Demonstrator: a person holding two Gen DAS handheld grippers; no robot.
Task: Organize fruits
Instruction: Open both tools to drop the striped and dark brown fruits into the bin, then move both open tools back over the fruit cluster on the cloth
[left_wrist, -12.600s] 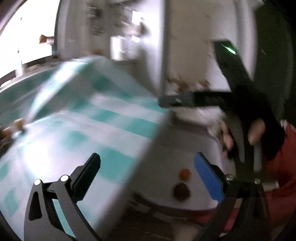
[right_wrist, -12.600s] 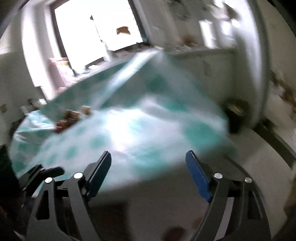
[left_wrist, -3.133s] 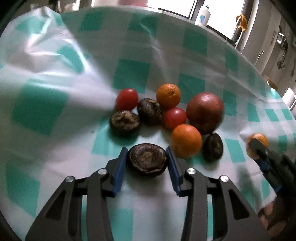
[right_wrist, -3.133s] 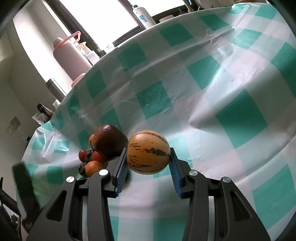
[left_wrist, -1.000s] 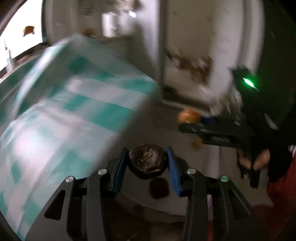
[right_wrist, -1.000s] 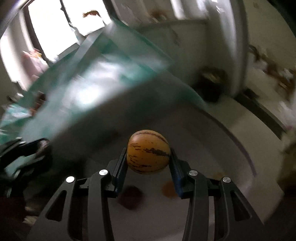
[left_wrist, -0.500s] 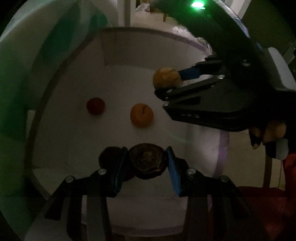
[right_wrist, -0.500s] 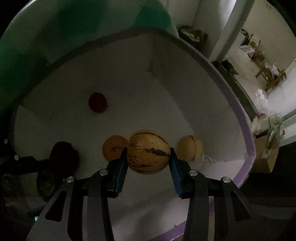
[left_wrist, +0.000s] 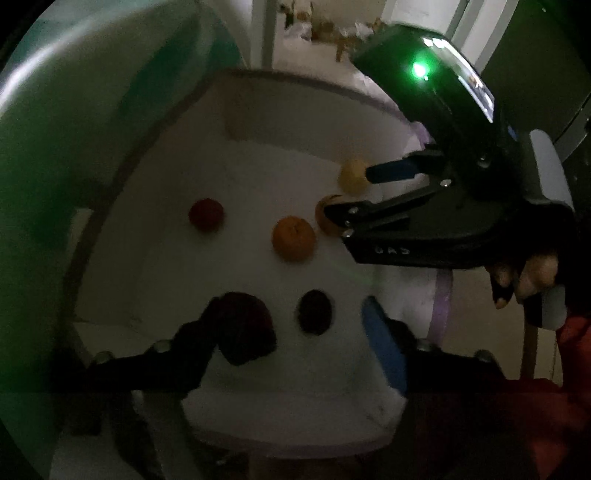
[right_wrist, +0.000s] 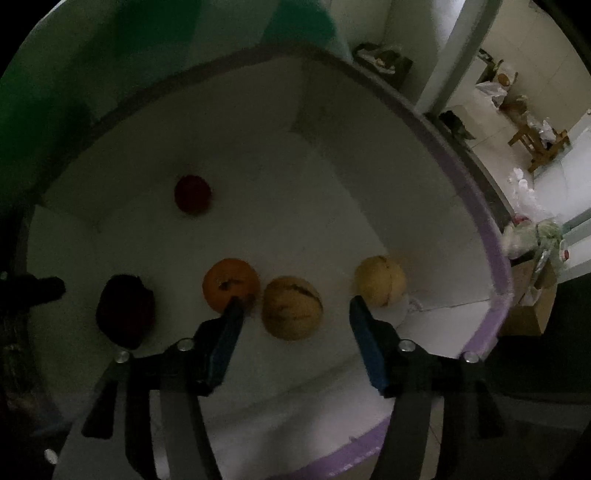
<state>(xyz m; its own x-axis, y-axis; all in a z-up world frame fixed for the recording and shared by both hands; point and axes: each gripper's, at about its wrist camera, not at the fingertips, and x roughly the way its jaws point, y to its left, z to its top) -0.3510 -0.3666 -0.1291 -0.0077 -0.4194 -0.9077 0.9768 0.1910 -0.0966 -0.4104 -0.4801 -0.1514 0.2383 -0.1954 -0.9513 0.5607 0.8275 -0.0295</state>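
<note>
Both grippers hang over a white box with a purple rim (right_wrist: 491, 236). My left gripper (left_wrist: 295, 325) is open; the dark wrinkled fruit (left_wrist: 314, 312) lies on the box floor between its fingers, next to another dark fruit (left_wrist: 243, 332). My right gripper (right_wrist: 295, 310) is open; the striped yellow melon (right_wrist: 291, 308) lies on the floor between its fingers. An orange (right_wrist: 231, 282), a pale yellow fruit (right_wrist: 380, 280) and a red tomato (right_wrist: 192, 194) lie nearby. The right gripper also shows in the left wrist view (left_wrist: 351, 192).
The box walls (left_wrist: 314, 118) rise around the fruit. The teal checked tablecloth (right_wrist: 147, 55) hangs beside the box. A tiled floor with a wooden stool (right_wrist: 535, 140) and bags lies beyond the right rim. The scene is dim.
Both grippers have opened. The dark fruit and the striped melon have dropped from the fingers onto the box floor.
</note>
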